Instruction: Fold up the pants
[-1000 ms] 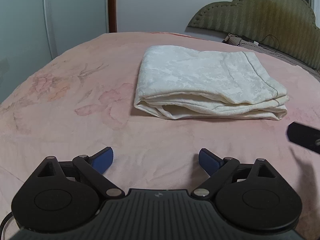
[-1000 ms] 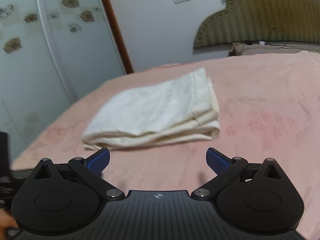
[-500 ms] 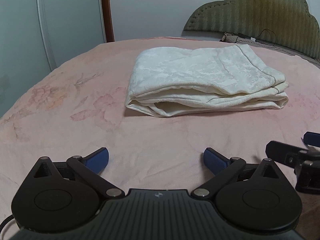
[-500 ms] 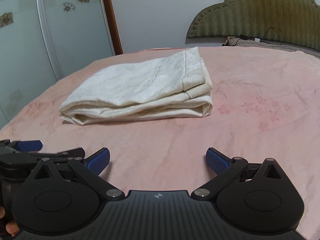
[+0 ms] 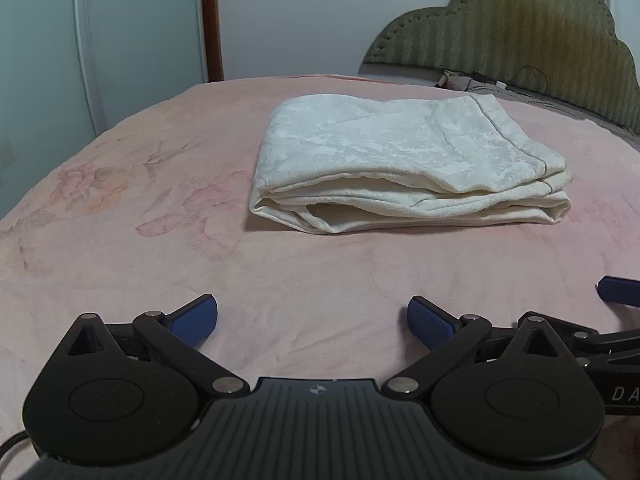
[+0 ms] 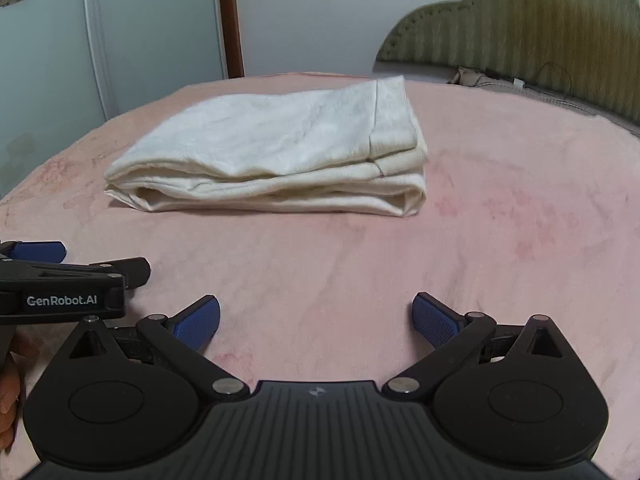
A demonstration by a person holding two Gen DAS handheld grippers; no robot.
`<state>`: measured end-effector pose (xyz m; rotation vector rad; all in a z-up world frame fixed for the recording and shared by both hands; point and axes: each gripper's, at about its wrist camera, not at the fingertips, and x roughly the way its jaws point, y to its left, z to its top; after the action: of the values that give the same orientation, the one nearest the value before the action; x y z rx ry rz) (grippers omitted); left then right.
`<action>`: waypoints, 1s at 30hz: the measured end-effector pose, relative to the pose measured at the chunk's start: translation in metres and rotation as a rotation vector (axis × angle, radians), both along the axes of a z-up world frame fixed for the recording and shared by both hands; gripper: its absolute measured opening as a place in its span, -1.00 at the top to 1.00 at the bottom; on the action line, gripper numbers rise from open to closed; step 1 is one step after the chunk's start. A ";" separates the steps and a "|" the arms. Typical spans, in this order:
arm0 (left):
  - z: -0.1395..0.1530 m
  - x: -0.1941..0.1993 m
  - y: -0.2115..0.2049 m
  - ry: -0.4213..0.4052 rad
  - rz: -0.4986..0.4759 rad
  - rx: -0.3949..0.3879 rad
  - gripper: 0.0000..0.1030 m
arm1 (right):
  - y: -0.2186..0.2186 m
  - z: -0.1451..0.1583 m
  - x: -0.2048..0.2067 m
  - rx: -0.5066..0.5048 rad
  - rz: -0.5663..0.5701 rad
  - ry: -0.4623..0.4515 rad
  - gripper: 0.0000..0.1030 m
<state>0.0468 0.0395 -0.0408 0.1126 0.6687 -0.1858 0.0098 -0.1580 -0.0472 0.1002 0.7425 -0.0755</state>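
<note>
The cream white pants [image 5: 404,164] lie folded in a flat rectangular stack on the pink bedspread [image 5: 160,240]; they also show in the right wrist view [image 6: 276,160]. My left gripper [image 5: 313,322] is open and empty, low over the bedspread, well short of the pants. My right gripper [image 6: 316,320] is open and empty, equally short of them. The two grippers sit side by side: the right one shows at the right edge of the left view [image 5: 616,320], the left one at the left edge of the right view [image 6: 60,280].
A green padded headboard [image 5: 512,40] stands at the back right with cables and small items [image 5: 472,80] at its base. A pale wardrobe [image 6: 100,40] and a brown door frame [image 6: 230,16] stand behind the bed. The bedspread has faded flower prints [image 5: 100,184].
Both grippers have pulled back from the folded pants and settled low, side by side, fingers open throughout. The right view has swung round to face the pants squarely.
</note>
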 end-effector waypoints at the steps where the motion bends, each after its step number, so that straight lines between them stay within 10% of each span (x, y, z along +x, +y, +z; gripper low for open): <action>1: 0.000 0.000 -0.002 -0.007 -0.015 0.009 -0.99 | -0.001 0.000 -0.001 0.005 0.000 -0.001 -1.00; 30: -0.003 0.004 -0.003 0.009 -0.021 -0.008 -1.00 | 0.002 -0.002 0.002 -0.019 -0.006 0.007 -1.00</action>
<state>0.0505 0.0370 -0.0435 0.1113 0.6763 -0.2095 0.0114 -0.1557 -0.0492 0.0841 0.7483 -0.0886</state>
